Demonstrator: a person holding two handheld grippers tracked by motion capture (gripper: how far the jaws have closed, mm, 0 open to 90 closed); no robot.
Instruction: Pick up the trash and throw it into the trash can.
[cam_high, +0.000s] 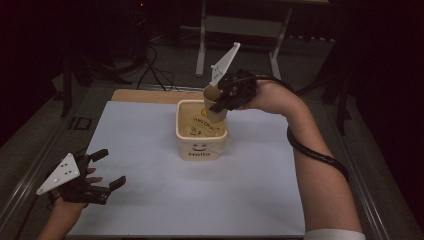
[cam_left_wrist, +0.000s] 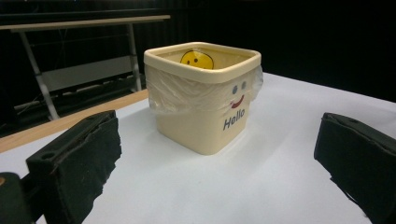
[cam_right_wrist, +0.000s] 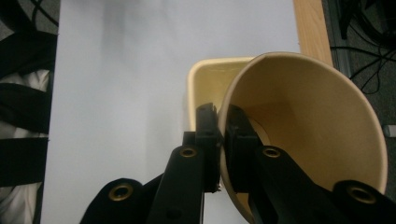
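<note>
Paper cup (cam_high: 214, 102) hangs over the cream bin (cam_high: 201, 131), its rim pinched in your right claw (cam_high: 223, 101); likely the drop-off step, so part those jaws next, while your left claw (cam_high: 102, 170) idles spread above the counter (cam_high: 150, 200).

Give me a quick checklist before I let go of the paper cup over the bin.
1. Right gripper pinches the paper cup wall, one jaw inside, one outside: ok.
2. Cup over the cream Hello bin: ok in the high view, near its far right corner.
3. Cup empty: ok, inside looks bare.
4. Bin opening free, plastic liner folded over the rim: ok.
5. Left gripper open, apart from the bin: ok.
6. Bin contents: cannot tell.
</note>
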